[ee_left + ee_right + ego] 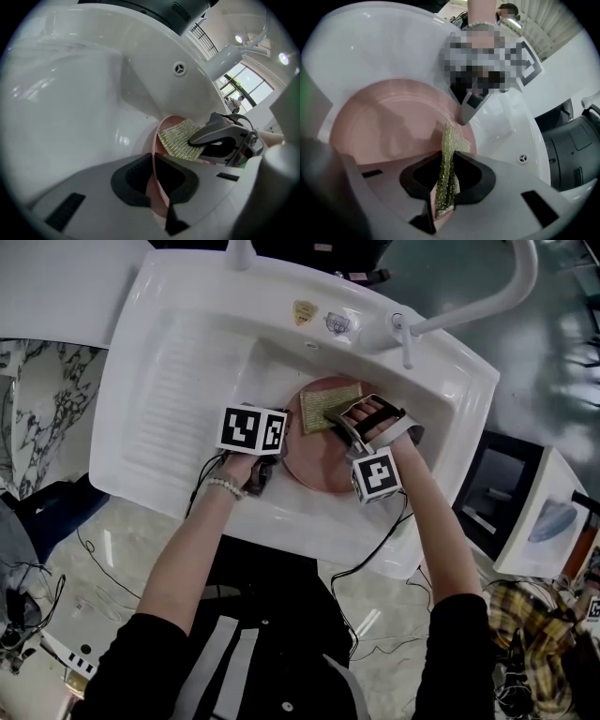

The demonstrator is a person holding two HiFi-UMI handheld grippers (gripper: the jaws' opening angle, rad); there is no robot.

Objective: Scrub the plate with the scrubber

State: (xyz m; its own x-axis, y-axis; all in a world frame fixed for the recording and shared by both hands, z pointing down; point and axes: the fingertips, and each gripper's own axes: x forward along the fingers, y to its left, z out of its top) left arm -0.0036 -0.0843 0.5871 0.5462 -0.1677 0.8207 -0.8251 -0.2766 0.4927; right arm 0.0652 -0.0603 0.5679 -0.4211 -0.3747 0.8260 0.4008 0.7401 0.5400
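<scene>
scrubber (451,146) pinched in r claw (444,190), on plate (389,124).

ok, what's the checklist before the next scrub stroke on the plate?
1. Plate hold: left gripper shut on the rim of the pink round plate: ok.
2. Tool hold: right gripper shut on the yellow-green mesh scrubber: ok.
3. Scrubber over the plate's face: ok.
4. Scrubber pressed flat against the plate: cannot tell.
5. Plate inside the white sink basin: ok.
</scene>
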